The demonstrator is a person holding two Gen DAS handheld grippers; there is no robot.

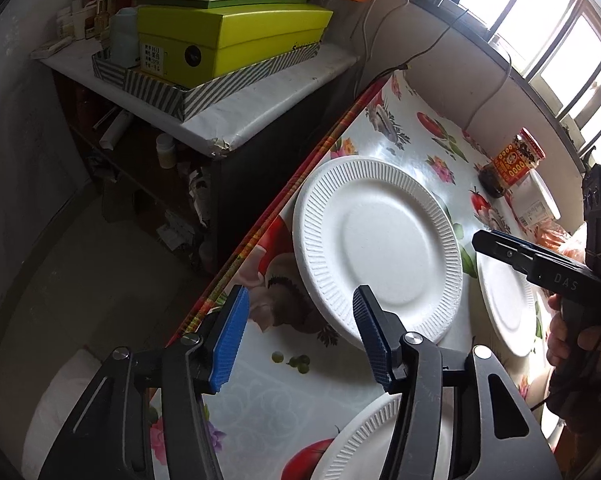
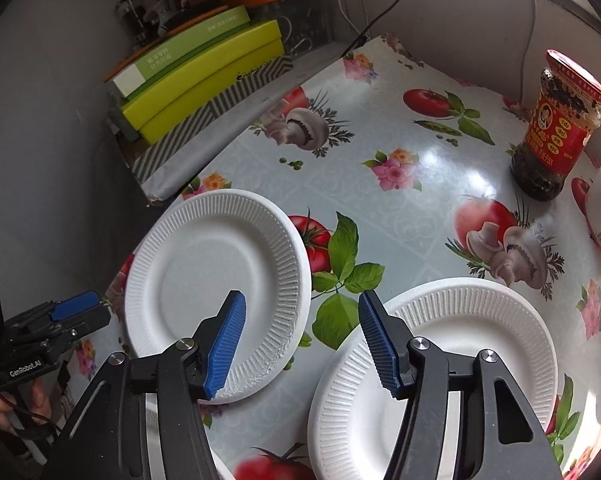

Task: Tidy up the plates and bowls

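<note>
White ribbed paper plates on a vegetable-print oilcloth table (image 2: 400, 208), left gripper (image 1: 300, 320) spread above far plate (image 1: 376, 248), right gripper (image 2: 302, 338) spread between two plates, near plate (image 2: 452, 352) beside its right finger, chilli sauce jar (image 2: 556, 128) beyond.

Your right gripper (image 2: 300, 340) hangs with its jaws spread above two white paper plates (image 2: 216, 280) (image 2: 460, 360) lying side by side on the flowered tablecloth (image 2: 400, 200), a chili jar (image 2: 556, 128) standing beyond.
</note>
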